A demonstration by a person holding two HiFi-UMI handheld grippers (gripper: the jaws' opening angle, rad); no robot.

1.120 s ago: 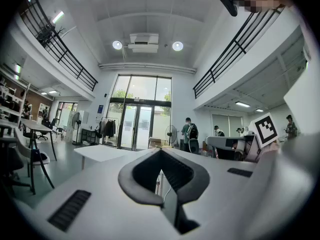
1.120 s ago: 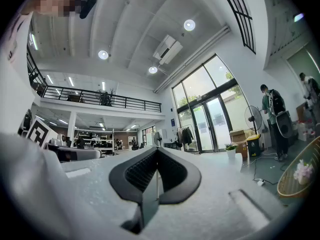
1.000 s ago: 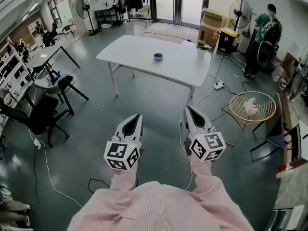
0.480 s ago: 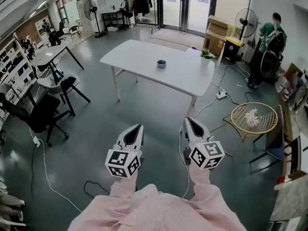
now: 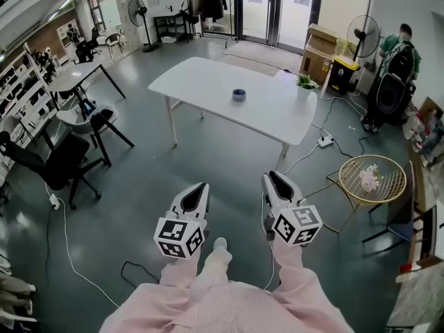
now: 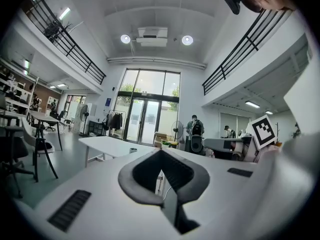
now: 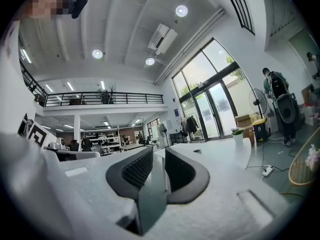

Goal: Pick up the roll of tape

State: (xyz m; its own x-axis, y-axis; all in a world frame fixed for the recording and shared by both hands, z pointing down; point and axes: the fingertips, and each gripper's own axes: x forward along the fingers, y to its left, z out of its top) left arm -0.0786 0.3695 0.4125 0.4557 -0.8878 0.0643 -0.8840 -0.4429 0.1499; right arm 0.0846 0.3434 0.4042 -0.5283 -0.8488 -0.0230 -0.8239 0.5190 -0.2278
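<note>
The roll of tape (image 5: 238, 94) is a small dark blue ring lying flat on the white table (image 5: 208, 82), far ahead across the floor. It shows tiny in the left gripper view (image 6: 132, 150) and in the right gripper view (image 7: 198, 151). Both grippers are held level at waist height, pointing toward the table and well short of it. My left gripper (image 5: 200, 187) has its pads meeting at the tip (image 6: 161, 154), empty. My right gripper (image 5: 270, 179) is opening, with a narrow gap between its pads (image 7: 159, 160) and nothing in it.
A potted plant (image 5: 306, 82) stands on the table's right end. A black office chair (image 5: 59, 168) and desks are at the left. A round gold wire table (image 5: 374, 179), floor cables and a power strip (image 5: 324, 141) lie right. A person (image 5: 400, 50) stands far right.
The table and tape have come nearer in the head view. Both grippers sit slightly lower in the picture. A shoe has stepped into view between the arms.
</note>
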